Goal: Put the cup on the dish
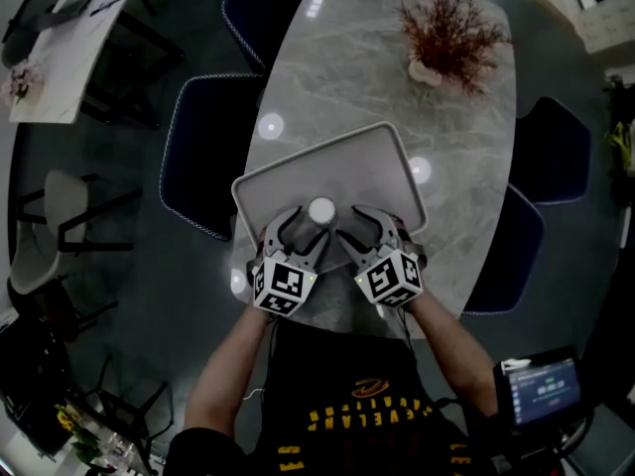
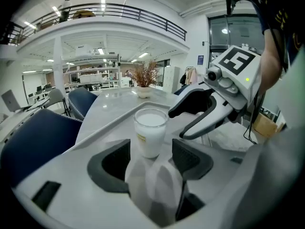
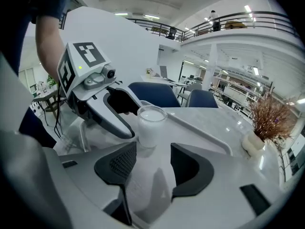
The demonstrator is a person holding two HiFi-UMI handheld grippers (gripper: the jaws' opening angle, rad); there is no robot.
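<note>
White to the brim, the small clear glass cup stands upright on the pale grey rectangular dish, near its front edge, on the marbled grey desk. Your left hand-held gripper and right hand-held gripper flank it, both released, jaws apart and holding nothing. At that closeness, a careless sideways nudge from a jaw tip could tip it or slop the fill. Pull each straight back.

Glossy grey marble tabletop; matt, smooth light-grey plastic tray; clear glass cup, milky white inside.
</note>
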